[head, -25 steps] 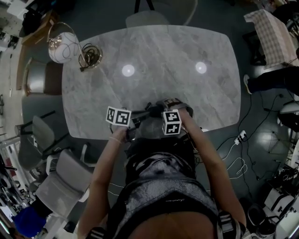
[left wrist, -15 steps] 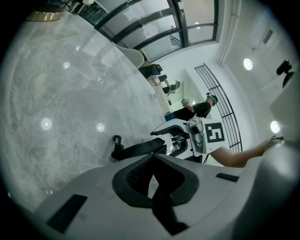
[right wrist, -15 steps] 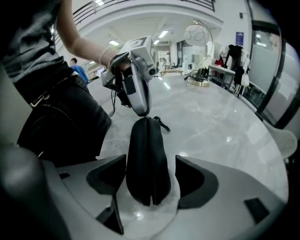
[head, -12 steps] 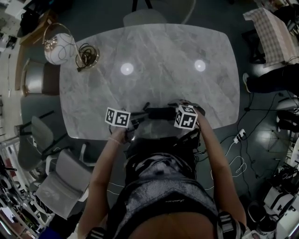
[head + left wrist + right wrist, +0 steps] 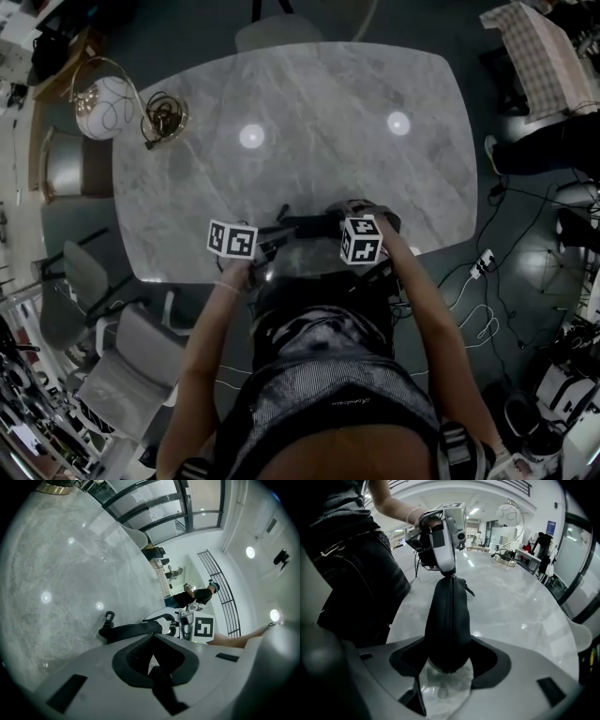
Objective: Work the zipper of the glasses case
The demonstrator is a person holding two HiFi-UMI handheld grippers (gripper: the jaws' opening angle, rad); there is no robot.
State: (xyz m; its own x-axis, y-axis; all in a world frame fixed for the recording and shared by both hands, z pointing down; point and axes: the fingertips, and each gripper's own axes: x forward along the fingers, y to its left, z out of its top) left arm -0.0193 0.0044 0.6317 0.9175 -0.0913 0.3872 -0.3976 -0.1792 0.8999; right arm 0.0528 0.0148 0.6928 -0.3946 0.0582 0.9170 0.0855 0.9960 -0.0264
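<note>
We see the glasses case [image 5: 450, 616] held up between the two grippers, just above the near edge of the marble table [image 5: 515, 606], close in front of the person. The right gripper [image 5: 449, 645] has its jaws closed onto one rounded end of the case; the dark pads press on both sides and the case fills the gap. The left gripper [image 5: 151, 643] is at the other end, with its jaws almost fully together. In the right gripper view its tip meets the case exactly where the zipper [image 5: 451, 602] ends, so we judge that it pinches the zipper pull, although the pull itself is too small to see. The zipper looks closed along all the length that shows.

The case seems to us soft and light: a black shell that has its own shape but gives a little under the pads. It does not look slippery or fragile. We think the good hold is the body gripped firmly at its end, away from the zipper track, and the pull taken only by its tab. With a loose hold on the body, the case may bend or follow the pull instead of letting the slider run
</note>
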